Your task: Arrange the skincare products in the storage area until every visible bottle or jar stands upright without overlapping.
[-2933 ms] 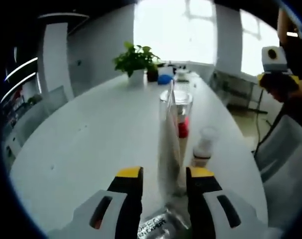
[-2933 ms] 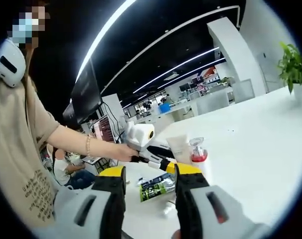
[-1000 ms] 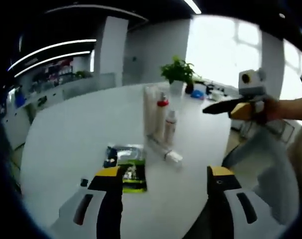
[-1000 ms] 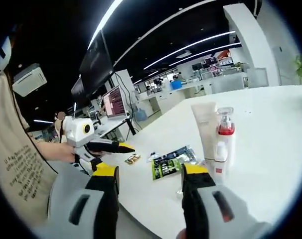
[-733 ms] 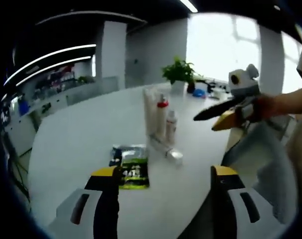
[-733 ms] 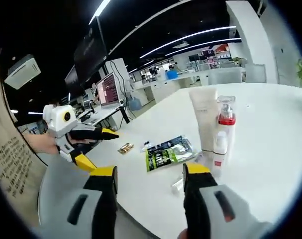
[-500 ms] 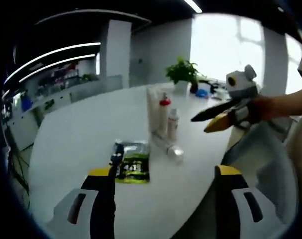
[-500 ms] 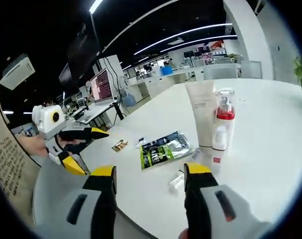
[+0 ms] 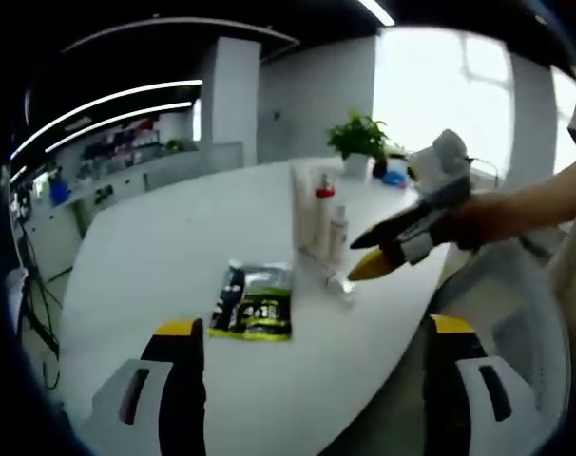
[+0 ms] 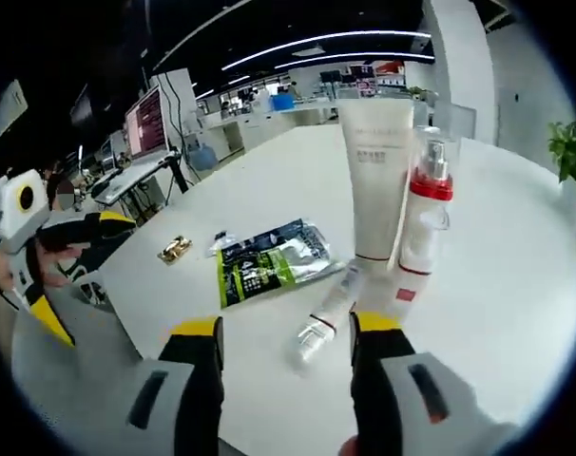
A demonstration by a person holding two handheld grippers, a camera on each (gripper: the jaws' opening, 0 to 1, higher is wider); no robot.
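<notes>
Both grippers' fingers spread wide, empty; small bottle (image 10: 328,316) lies, seemingly near table edge (image 10: 174,328).

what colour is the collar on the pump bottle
Red, on the clear pump bottle standing beside the white tube; clearest in the right gripper view.

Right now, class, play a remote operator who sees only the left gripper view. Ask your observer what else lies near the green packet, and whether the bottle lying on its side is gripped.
Observer: A small gold item lies beside the green packet, apart from it.
Operator: And the bottle lying down?
Observer: The small bottle is on its side, cap end toward the right gripper, whose jaws stand open and are not closed on it.
</notes>
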